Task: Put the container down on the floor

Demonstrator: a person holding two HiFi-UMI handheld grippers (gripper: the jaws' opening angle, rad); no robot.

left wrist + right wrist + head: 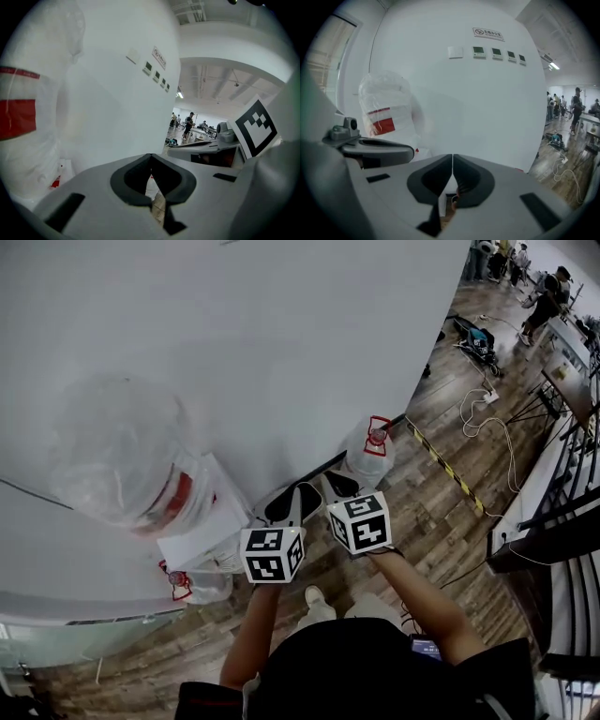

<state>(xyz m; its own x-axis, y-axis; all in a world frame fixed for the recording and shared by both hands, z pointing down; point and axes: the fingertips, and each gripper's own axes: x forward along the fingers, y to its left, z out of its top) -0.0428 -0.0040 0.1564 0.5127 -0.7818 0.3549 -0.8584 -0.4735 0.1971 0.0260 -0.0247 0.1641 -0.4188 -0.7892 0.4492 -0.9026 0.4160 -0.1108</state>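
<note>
One jug (clear) on wood floor.

container: clear plastic jug with a red cap and red handle on top
pose: upright
place: on the wooden floor, at the foot of the white wall
state: set down, standing free

white wall ahead, open floor right
</note>
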